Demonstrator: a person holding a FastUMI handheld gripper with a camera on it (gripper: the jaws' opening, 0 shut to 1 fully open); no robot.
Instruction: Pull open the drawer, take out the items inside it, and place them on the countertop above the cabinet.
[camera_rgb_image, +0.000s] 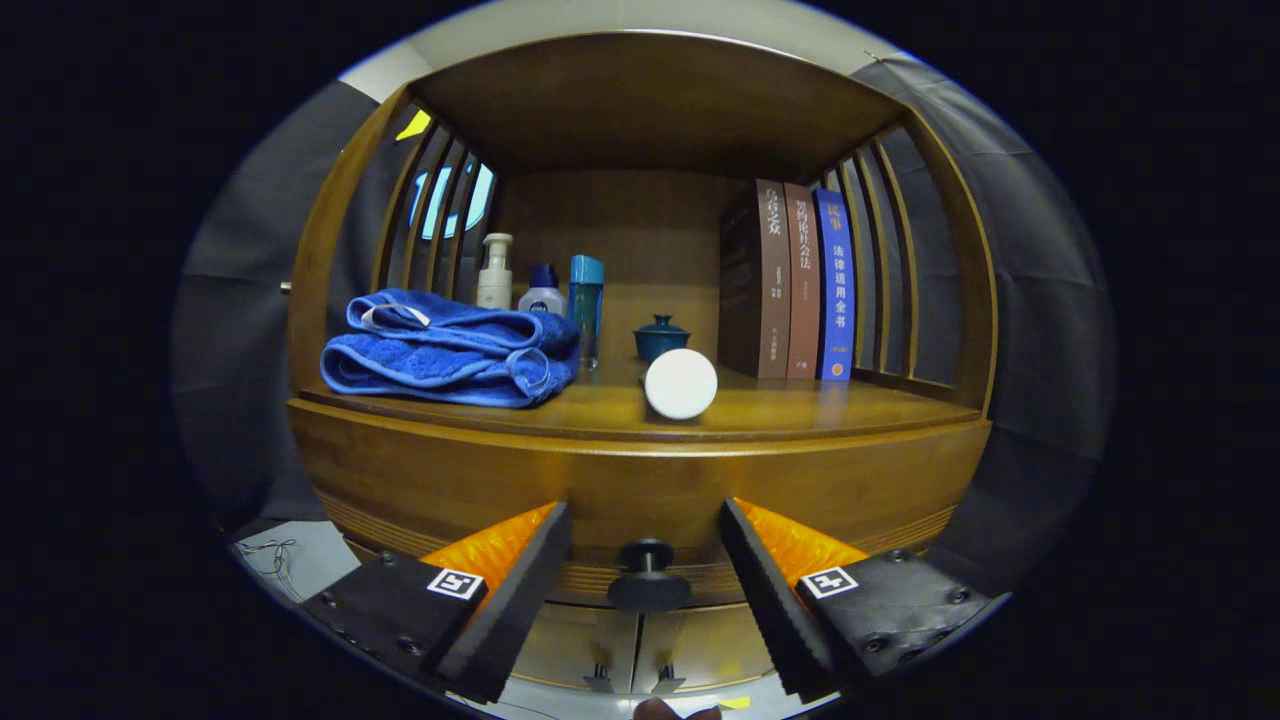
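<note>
Gripper view, left to right along the worktop (800, 410) above the cabinet: folded blue towel (450, 350) at the left, three bottles (545, 290) behind it, small lidded teapot (661, 338) near the middle, white ball-like thing (681, 384) just in front of the pot near the front edge, three upright books (795, 285) at the right. Below the worktop, drawer (640, 490) front flush and shut, with a dark round knob (648, 577) low in the middle; contents hidden. Fits either a drawer yet to be emptied or one shut again after the white thing came out of it; no telling which.

Risks from here, as a judgement: slipping off the small round knob on a pull, owing to its smooth curve; a skewed tug jamming the drawer; a jolt rolling the white thing off the front edge.

Gripper (648, 585) spread wide, one finger either side of the knob, neither touching it, holding nothing.
</note>
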